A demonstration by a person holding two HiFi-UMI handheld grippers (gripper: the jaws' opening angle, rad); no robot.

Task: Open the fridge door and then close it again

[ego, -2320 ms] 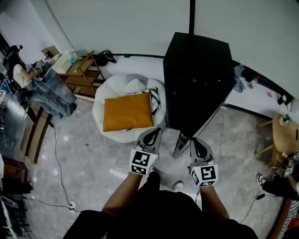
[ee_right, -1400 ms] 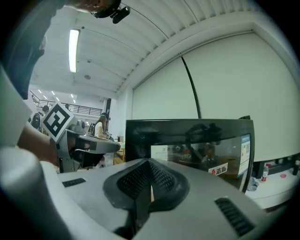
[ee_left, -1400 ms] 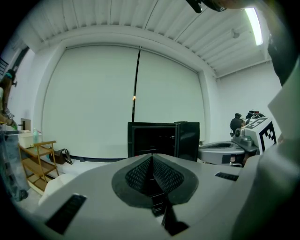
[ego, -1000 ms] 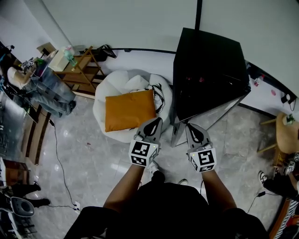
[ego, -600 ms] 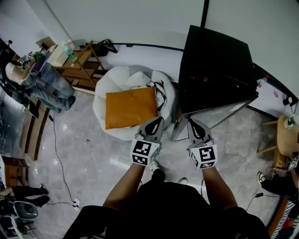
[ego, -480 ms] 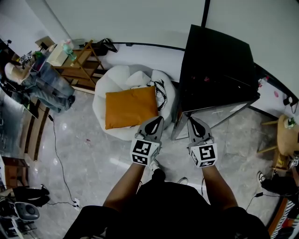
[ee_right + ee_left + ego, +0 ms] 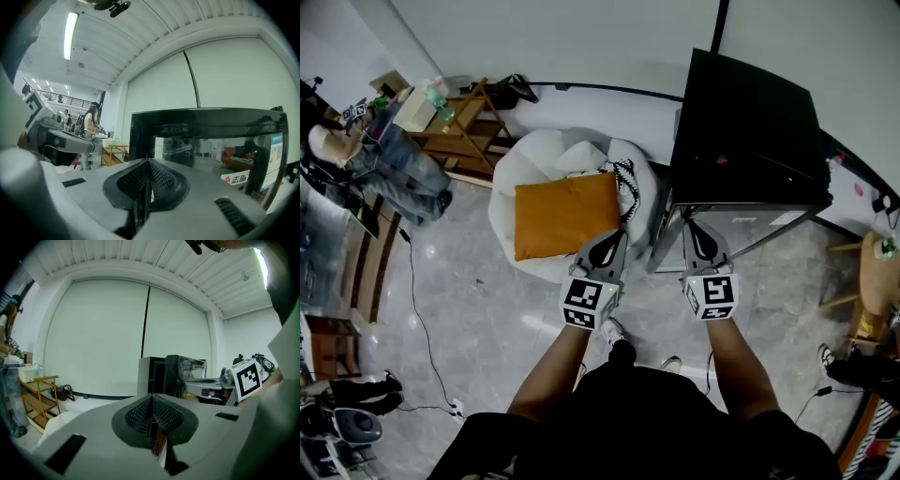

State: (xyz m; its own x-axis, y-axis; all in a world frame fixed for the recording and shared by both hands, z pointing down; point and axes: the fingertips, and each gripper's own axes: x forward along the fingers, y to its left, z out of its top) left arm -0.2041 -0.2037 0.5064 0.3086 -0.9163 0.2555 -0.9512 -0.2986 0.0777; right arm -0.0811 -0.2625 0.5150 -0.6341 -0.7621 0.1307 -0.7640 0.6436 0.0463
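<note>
The left tool [image 7: 613, 241] and right tool [image 7: 697, 232] are closed.

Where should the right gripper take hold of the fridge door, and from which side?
Take the fridge door by the left upright of its black frame, right gripper coming from the front. The face is flat glass; no handle shows. Hinge side: cannot tell.

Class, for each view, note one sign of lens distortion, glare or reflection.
Head view: baseboard bows; floor shows glare spots. Left gripper view: dark rounded corners, curved ceiling slats. Right gripper view: fridge door mirrors the room.
</note>
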